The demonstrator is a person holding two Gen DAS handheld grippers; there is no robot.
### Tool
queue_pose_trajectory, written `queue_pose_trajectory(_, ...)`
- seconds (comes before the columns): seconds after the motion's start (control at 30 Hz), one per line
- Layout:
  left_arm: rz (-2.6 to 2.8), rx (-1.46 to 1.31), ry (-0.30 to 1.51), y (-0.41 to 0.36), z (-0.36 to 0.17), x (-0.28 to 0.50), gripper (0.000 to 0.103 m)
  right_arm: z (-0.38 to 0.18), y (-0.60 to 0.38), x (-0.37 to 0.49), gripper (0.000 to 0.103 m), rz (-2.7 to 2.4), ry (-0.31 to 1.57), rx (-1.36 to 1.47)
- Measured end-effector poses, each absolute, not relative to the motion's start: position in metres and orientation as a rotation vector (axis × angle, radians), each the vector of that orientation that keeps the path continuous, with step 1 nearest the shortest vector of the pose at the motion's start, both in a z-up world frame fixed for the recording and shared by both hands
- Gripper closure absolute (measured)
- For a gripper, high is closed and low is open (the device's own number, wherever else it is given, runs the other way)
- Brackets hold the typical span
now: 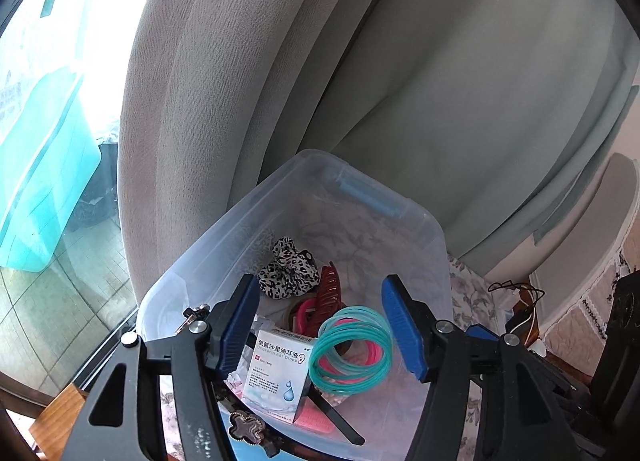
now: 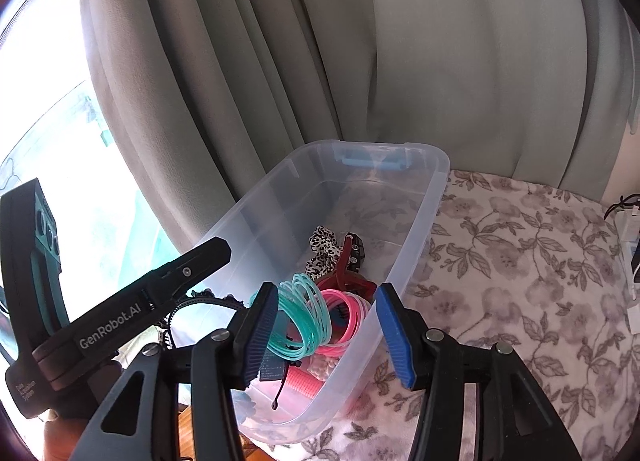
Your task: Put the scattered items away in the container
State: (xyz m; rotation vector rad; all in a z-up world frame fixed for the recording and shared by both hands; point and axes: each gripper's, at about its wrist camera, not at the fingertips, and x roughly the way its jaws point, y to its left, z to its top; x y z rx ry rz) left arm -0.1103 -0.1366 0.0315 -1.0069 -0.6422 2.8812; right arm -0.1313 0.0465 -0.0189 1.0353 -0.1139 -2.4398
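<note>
A clear plastic container [image 1: 424, 261] [image 2: 420, 221] stands on a floral cloth. Inside lie teal and pink bangles [image 1: 352, 349] [image 2: 308, 317], a dark red hair claw [image 1: 328, 297] [image 2: 344, 281], a leopard-print scrunchie [image 1: 288, 269] [image 2: 324, 249] and a white ear-drops box [image 1: 276, 377]. A black headband with a clover ornament [image 1: 244, 427] rests at the near rim. My left gripper [image 1: 320, 329] is open and empty above the container. My right gripper [image 2: 328, 333] is open and empty over the container's near right rim. The left gripper's body [image 2: 120, 309] shows in the right wrist view.
Grey-green curtains [image 1: 360, 61] [image 2: 360, 61] hang right behind the container. A bright window [image 1: 60, 101] is at the left. The floral cloth [image 2: 520, 261] spreads to the right of the container. Cables and a white device [image 2: 630, 253] lie at the far right edge.
</note>
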Motion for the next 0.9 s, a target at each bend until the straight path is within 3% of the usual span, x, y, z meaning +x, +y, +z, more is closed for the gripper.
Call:
queue_pose_trajectory(0.63, 2.905, -1.095, -0.456, -0.127, 0.03, -0.086, 0.023, -0.006, 0.048, -0.104, 0.038, -2.448, -0.055, 1.092)
queue_pose_trajectory(0.9, 2.906, -1.055, -0.45, -0.133, 0.042, -0.068, 0.014, 0.0, 0.056, -0.096, 0.028, -2.475, -0.062, 1.092)
